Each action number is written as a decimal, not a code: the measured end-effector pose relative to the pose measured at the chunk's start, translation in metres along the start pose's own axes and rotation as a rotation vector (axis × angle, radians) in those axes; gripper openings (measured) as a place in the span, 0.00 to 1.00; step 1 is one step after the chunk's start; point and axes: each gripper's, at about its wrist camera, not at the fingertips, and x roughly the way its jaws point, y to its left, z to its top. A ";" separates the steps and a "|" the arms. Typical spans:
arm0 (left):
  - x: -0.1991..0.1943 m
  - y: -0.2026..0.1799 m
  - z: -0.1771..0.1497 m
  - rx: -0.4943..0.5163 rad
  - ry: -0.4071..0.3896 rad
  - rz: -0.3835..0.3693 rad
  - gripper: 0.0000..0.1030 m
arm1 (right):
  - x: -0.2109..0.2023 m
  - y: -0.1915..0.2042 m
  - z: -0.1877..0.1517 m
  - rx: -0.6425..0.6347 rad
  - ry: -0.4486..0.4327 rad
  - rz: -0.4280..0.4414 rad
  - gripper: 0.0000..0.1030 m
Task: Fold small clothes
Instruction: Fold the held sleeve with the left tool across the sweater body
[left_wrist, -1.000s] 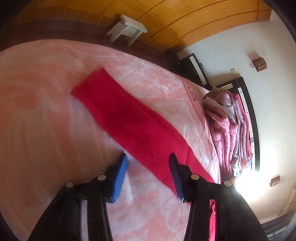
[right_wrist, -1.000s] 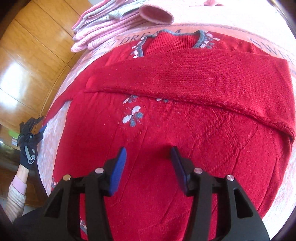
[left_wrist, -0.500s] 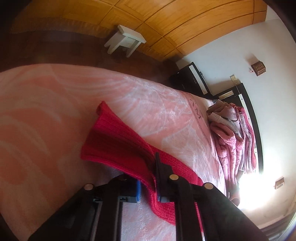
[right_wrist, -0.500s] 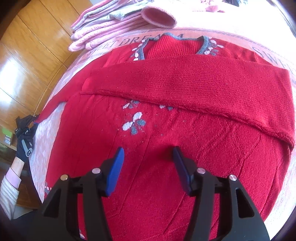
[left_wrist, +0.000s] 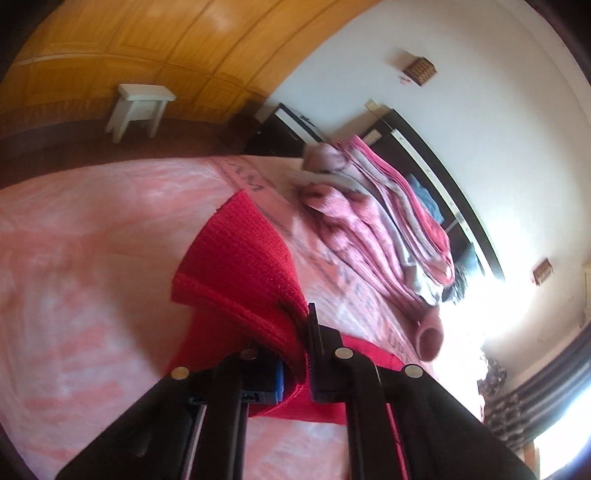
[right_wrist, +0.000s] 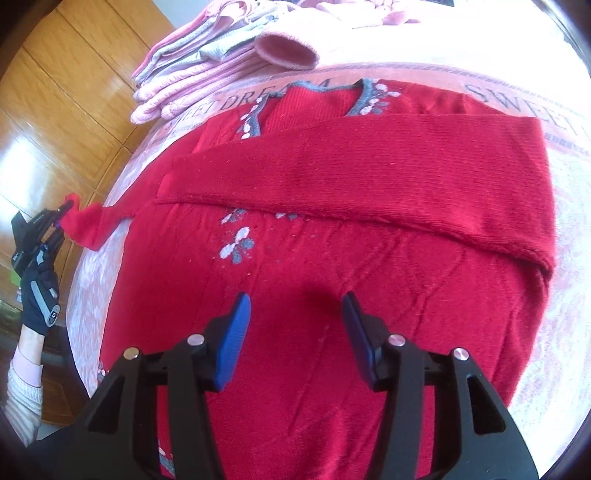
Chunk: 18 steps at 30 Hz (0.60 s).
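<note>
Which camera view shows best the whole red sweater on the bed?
The right wrist view: the red sweater lies spread there, with collar, flower pattern and one sleeve folded across the chest. The left wrist view shows only the other sleeve, clamped in the left gripper.

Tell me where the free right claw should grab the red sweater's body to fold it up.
Probably the bottom hem of the red sweater, at the edge nearest the open right claw, coming in low from that near side. One sleeve already lies folded across the chest, and the left claw pinches the other sleeve.
</note>
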 end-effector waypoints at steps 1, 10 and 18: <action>0.009 -0.016 -0.006 0.021 0.024 -0.022 0.09 | -0.002 -0.003 0.000 0.002 -0.006 -0.007 0.50; 0.073 -0.142 -0.088 0.121 0.196 -0.206 0.09 | -0.015 -0.037 -0.004 0.035 -0.030 -0.042 0.50; 0.119 -0.210 -0.178 0.135 0.370 -0.330 0.09 | -0.026 -0.061 -0.010 0.067 -0.036 -0.031 0.49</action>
